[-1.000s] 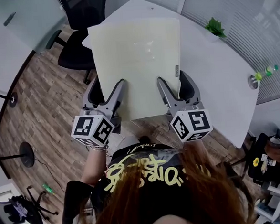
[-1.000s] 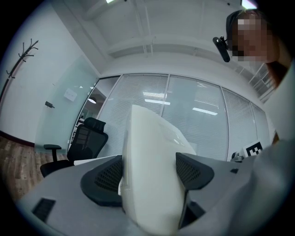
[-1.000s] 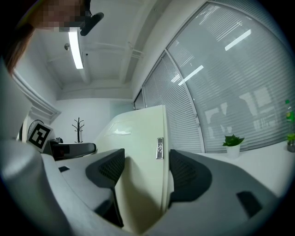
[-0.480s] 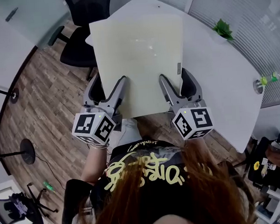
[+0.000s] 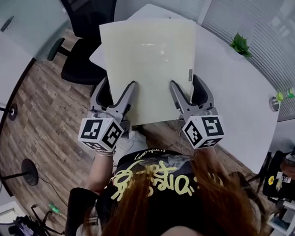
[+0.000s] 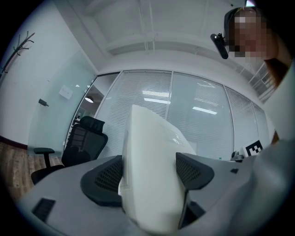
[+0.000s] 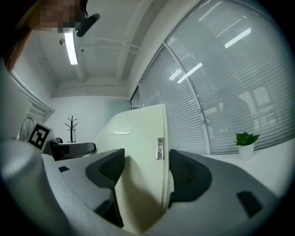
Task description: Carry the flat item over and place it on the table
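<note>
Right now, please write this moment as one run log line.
left gripper: shut on flat board | right gripper: shut on flat board | place: over white table edge, not set down

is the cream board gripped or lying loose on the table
Gripped: the left gripper and right gripper both have jaws shut on the cream board at its near edge. Whether its far end touches the table: cannot tell.

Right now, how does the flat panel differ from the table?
The flat panel is cream with square corners; the table is white, bigger, rounded. The panel hangs clamped in the left hand-held gripper and right hand-held gripper; the table bears a plant. Both are flat, pale.
</note>
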A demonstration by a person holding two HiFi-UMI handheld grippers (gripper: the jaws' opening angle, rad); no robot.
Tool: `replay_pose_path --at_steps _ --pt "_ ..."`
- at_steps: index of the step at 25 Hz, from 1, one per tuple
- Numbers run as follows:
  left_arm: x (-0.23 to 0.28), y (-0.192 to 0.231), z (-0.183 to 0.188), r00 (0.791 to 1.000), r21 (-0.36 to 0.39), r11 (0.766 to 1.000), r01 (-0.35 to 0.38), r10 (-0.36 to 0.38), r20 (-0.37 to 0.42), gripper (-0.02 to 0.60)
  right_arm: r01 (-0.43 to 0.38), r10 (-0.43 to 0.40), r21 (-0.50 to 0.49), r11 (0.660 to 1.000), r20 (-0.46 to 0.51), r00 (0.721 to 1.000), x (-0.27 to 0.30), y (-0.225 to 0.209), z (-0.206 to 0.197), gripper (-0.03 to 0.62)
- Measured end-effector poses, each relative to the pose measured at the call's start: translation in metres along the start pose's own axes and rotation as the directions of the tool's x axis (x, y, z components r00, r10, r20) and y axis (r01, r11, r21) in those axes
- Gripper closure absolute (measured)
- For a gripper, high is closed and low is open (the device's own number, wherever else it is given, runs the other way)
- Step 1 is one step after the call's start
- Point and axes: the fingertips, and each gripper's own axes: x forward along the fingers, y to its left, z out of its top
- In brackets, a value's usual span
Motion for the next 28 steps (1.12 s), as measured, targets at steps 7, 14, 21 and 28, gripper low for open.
replay_pose_path --at_steps 7,14,21,28 --pt "0.059 0.043 0.008 0.999 -0.002 0.999 0.032 -0.032 -0.022 0.219 0.041 -0.041 0.001 0.999 -0.009 0.999 0.064 -0.016 0.000 0.283" --pt "0.114 0.080 0.026 0.996 -0.003 0.996 0.085 -0.085 -0.042 0.219 0.097 -0.097 0.008 0.995 -0.003 0.995 0.122 -0.026 0.011 0.283" --pt "0.165 0.115 0.039 0.987 -0.008 0.989 0.145 -0.146 -0.061 0.219 0.161 -0.161 0.010 0.987 0.005 0.987 0.173 -0.036 0.016 0.283" --pt "0.211 0.137 0.043 0.972 -0.021 0.977 0.214 -0.215 -0.096 0.219 0.235 -0.236 0.020 0.972 0.006 0.972 0.207 -0.050 0.018 0.283"
